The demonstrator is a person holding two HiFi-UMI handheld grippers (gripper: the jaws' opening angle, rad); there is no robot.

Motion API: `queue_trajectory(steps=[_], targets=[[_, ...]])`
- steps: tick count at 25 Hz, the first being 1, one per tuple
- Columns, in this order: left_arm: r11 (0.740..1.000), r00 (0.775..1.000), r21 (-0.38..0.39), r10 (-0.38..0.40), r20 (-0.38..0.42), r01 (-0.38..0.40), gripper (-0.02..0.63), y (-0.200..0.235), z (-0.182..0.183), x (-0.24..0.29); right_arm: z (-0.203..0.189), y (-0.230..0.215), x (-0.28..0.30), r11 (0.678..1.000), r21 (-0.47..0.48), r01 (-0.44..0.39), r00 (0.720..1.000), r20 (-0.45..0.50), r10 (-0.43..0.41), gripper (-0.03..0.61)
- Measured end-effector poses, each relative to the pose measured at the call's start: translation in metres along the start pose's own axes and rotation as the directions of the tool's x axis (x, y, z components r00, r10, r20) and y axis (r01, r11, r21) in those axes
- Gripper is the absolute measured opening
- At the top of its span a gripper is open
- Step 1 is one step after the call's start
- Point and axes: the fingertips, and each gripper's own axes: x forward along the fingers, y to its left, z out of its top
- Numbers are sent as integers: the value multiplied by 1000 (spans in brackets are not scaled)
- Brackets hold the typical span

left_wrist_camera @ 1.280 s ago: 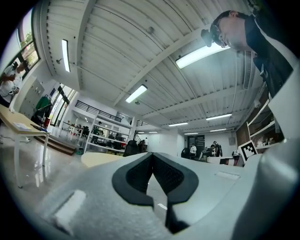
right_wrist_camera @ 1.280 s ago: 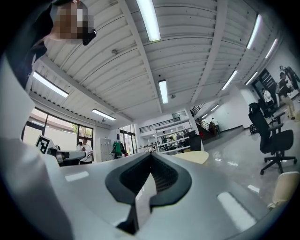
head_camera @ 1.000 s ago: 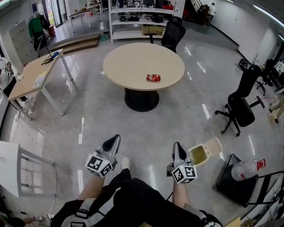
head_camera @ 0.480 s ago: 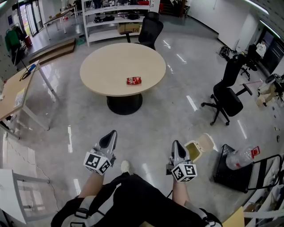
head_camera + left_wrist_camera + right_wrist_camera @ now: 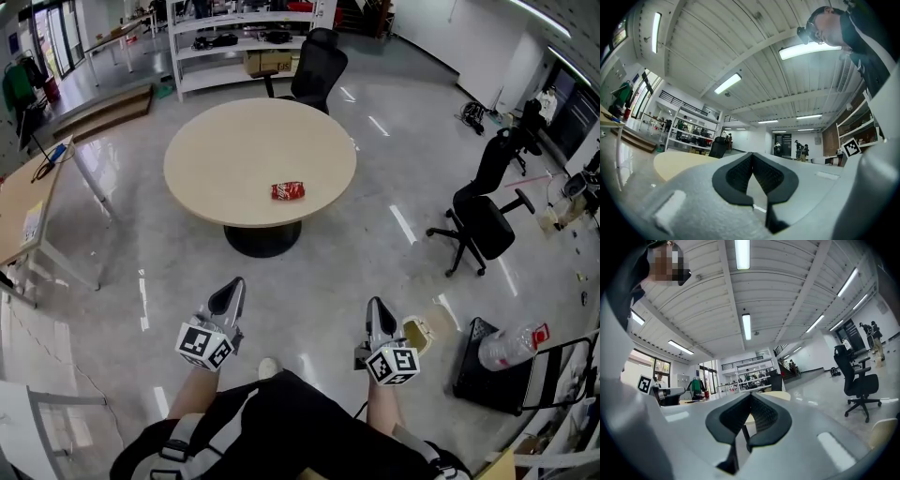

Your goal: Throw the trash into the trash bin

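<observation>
Looking down in the head view, the left gripper (image 5: 228, 298) and right gripper (image 5: 377, 314) are carried level and aimed at the round beige table (image 5: 234, 150), probably because the person is approaching to fetch the trash. This is a small crumpled red packet (image 5: 288, 191) lying on the tabletop, well apart from both tools. The small pale open-lidded trash bin (image 5: 419, 333) stands on the floor just beside the right gripper. Black office chairs (image 5: 478, 220) stand off to the right, and nothing blocks the way ahead. In the left gripper view, the left gripper (image 5: 752, 157) has its jaws pressed together on nothing, with the table (image 5: 679, 164) beyond. In the right gripper view, the right gripper (image 5: 751, 397) likewise has its jaws closed and empty, with a black office chair (image 5: 858, 380) at the right.
</observation>
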Motion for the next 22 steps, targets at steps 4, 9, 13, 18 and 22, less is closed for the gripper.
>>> queue_trajectory(steps=[4,9,13,18,22], targets=[[1000,1000,-12,18,7,-18,0,36,4,6,1,18,43,999,-21,-30,1000,-4,30,3],[999,1000,-29,28,8,-28,0,73,6,16,3,38,84,998,-32,-54,999,2,54,3],[999,1000,-44,27,4,-27,1,92,1,24,-9,43,99,998,-31,-49,998,-38,48,3],[998,999,-52,34,1,-34,2,114,-5,38,-11,33,120,999,-35,-31,998,-64,28,3],[997,999,-56,54,5,-53,0,125,-5,50,-9,25,145,998,-42,-43,997,-72,40,3]])
